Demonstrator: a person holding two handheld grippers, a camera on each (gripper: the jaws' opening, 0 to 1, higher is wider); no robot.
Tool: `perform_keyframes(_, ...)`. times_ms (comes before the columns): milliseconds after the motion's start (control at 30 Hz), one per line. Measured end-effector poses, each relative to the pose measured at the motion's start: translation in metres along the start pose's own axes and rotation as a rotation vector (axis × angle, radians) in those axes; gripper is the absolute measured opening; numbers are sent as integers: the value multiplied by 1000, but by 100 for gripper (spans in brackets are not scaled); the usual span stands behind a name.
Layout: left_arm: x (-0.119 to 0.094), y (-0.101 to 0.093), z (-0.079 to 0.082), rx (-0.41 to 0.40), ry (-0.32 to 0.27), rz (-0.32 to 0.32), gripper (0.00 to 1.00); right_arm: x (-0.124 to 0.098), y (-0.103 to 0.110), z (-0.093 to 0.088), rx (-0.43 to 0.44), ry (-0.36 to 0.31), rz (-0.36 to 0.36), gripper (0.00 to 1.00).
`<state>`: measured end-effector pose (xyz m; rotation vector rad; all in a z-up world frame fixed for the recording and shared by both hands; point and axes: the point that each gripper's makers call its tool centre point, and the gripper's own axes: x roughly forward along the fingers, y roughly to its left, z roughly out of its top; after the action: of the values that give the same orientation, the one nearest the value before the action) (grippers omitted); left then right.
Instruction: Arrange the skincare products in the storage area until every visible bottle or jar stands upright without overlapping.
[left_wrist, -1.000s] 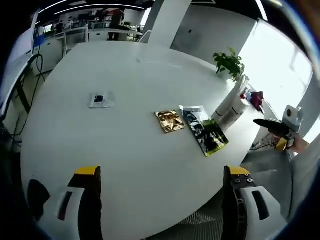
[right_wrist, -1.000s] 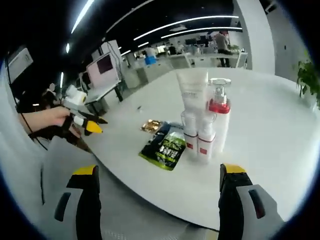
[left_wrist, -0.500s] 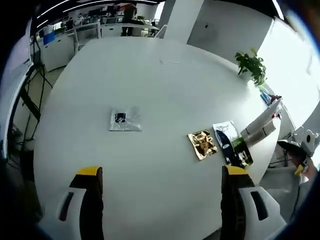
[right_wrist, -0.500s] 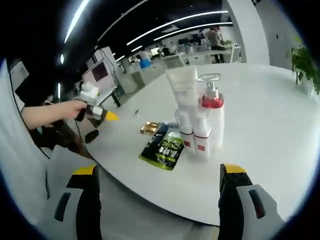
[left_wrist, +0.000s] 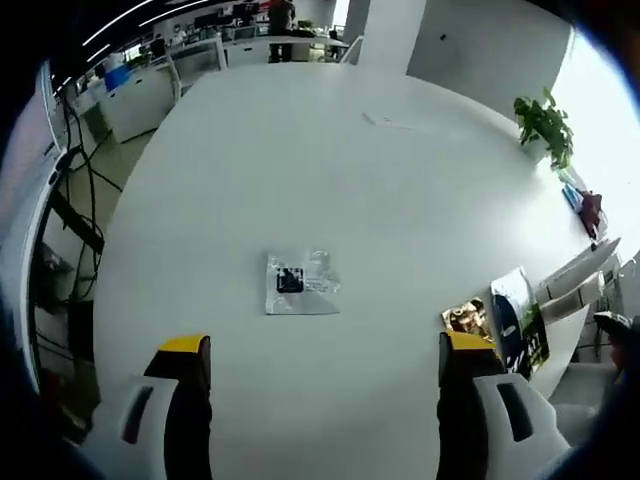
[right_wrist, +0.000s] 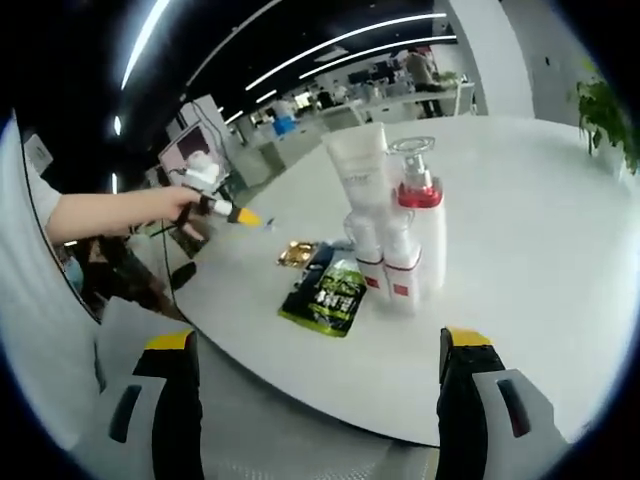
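Standing bottles (right_wrist: 405, 255), red bands, text unreadable

Upright bottles (right_wrist: 398, 235) beside green sachet (right_wrist: 325, 294)

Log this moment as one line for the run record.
left gripper: open, over clear packet | right gripper: open, facing upright bottles | sachets: flat beside bottles | table: white
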<state>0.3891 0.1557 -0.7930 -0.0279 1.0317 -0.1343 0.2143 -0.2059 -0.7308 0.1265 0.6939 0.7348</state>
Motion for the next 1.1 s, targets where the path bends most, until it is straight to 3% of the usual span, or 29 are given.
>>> perform_keyframes(133, 10, 2, 13, -13, -17, 19, 82, 1, 1, -2, -4, 14, 10, 100)
perform_keyframes(533, 31, 1, 21, 37, -18, 90, 68, 3, 3, -5, 9, 37, 20, 100)
perform_keyframes(733, 47, 8, 24, 99, 25, 107, 67, 2, 4, -5, 24, 30, 19, 100)
perform_keyframes(1100, 59, 11, 26, 95, 81, 107, 63, 2, 3, -4, 37, 27, 16, 100)
